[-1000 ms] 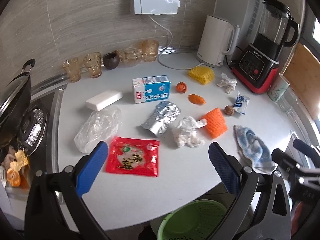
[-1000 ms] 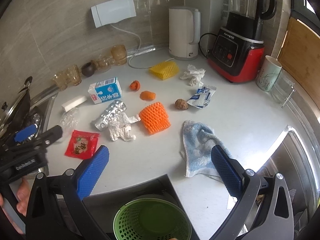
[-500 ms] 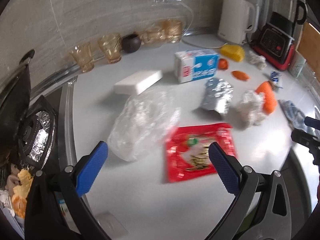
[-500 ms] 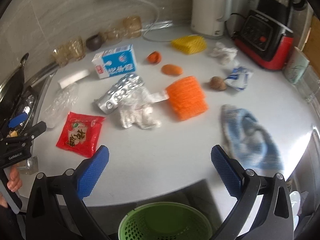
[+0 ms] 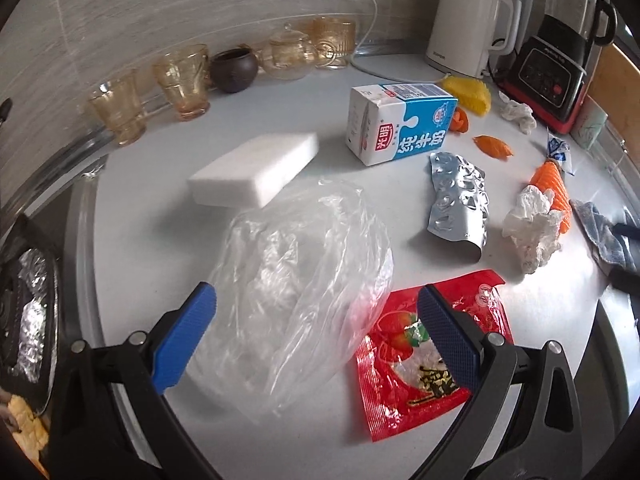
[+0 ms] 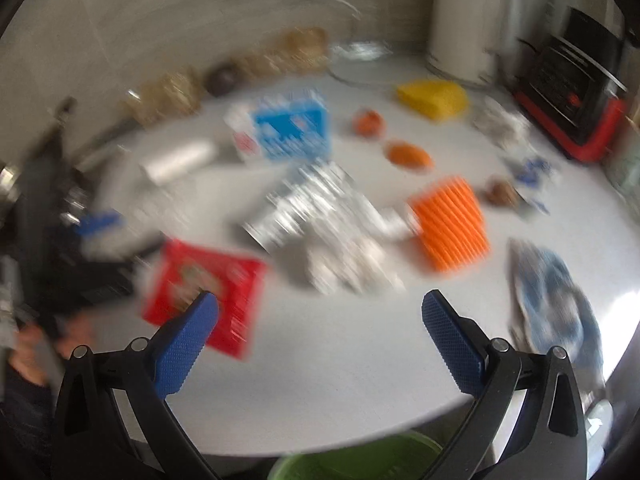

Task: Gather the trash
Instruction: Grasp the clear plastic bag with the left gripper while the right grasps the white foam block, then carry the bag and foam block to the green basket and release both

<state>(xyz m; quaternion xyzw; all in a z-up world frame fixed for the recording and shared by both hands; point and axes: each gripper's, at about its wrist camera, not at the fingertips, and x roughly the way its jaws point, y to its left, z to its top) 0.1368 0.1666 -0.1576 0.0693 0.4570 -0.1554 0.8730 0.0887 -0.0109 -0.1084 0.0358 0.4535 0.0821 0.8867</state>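
My left gripper (image 5: 316, 300) is open, its blue fingers on either side of a clear plastic bag (image 5: 296, 276) on the white counter. A red snack wrapper (image 5: 424, 364) lies under the right finger. A silver foil pouch (image 5: 460, 200), crumpled tissue (image 5: 532, 228), orange foam net (image 5: 554, 188) and a milk carton (image 5: 400, 120) lie beyond. My right gripper (image 6: 320, 312) is open and empty above the counter's front edge; its view is blurred. The red wrapper (image 6: 204, 284), foil pouch (image 6: 308, 204) and orange net (image 6: 452, 224) show there. A green basket (image 6: 360, 462) sits below the counter edge.
A white sponge block (image 5: 256, 168), amber glasses (image 5: 182, 80) and a dark bowl (image 5: 234, 70) stand at the back. A white kettle (image 5: 464, 16) and a red-based blender (image 5: 560, 48) stand at the back right. A blue cloth (image 6: 552, 300) lies at the right. A stove (image 5: 24, 320) is at the left.
My left gripper has moved left and down, close over the clear plastic bag. My right gripper has moved forward over the counter, and its view has blurred.
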